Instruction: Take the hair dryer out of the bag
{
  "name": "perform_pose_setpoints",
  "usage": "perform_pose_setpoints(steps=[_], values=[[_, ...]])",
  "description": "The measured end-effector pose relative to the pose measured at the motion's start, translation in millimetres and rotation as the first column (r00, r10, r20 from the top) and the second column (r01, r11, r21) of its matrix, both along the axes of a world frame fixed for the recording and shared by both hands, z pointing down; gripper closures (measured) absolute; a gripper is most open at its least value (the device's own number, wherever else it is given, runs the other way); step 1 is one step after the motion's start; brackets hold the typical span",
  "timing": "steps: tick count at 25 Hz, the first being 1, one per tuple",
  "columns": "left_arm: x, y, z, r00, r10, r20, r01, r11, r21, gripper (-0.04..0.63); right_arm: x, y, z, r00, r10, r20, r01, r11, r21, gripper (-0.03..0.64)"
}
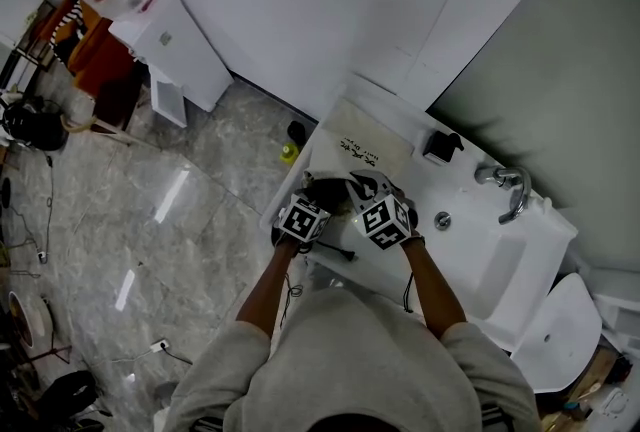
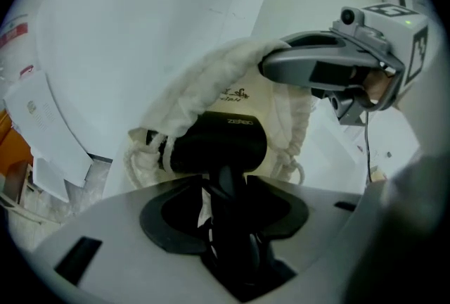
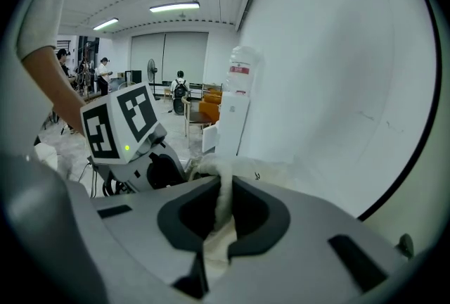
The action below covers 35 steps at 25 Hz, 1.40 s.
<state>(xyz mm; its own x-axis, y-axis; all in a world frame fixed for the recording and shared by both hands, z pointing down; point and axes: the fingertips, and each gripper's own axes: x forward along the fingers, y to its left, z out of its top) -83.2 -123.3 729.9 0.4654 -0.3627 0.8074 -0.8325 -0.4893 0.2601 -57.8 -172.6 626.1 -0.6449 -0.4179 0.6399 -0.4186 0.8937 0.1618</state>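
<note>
Head view looks steeply down from above onto the sink counter (image 1: 460, 195), at moderate distance. Left gripper view sits close, facing the far wall; right gripper view sits close, facing left into the room. All three share the cloth bag (image 1: 352, 145) (image 2: 211, 81) (image 3: 242, 170).

Grey sweatshirt (image 1: 345, 360); grey tongs (image 2: 223, 197) with black-and-white marker cubes (image 1: 303, 220)

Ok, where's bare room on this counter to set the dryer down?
Bare white counter lies between the cream cloth drawstring bag and the chrome faucet. The left end is crowded: bag, black hair dryer, left tongs, right tongs.
</note>
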Motion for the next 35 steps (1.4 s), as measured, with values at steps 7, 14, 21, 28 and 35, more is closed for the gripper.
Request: perform_pose_setpoints(steps=[7, 14, 21, 28, 35], values=[[-5, 16, 5, 1.000, 0.006, 0.026, -0.005, 1.000, -0.019, 0.397, 0, 4, 1, 1.000, -0.012, -0.007, 0.012, 1.000, 0.005, 0.597], [-1, 12, 10, 0.998, 0.040, 0.040, -0.038, 0.998, -0.044, 0.386, 1, 7, 1, 1.000, -0.016, -0.018, 0.016, 1.000, 0.008, 0.598], [6, 12, 13, 0.997, 0.065, 0.041, -0.063, 0.997, -0.050, 0.333, 1, 8, 0, 1.000, -0.021, -0.016, 0.021, 1.000, 0.007, 0.597], [3, 3, 16, 0.995, 0.017, 0.103, -0.008, 0.996, -0.089, 0.321, 2, 9, 1, 1.000, -0.023, -0.017, 0.023, 1.000, 0.008, 0.597], [2, 3, 21, 0.988, 0.024, 0.153, -0.010, 0.996, -0.091, 0.322, 1, 12, 2, 1.000, -0.024, -0.018, 0.024, 1.000, 0.006, 0.597]])
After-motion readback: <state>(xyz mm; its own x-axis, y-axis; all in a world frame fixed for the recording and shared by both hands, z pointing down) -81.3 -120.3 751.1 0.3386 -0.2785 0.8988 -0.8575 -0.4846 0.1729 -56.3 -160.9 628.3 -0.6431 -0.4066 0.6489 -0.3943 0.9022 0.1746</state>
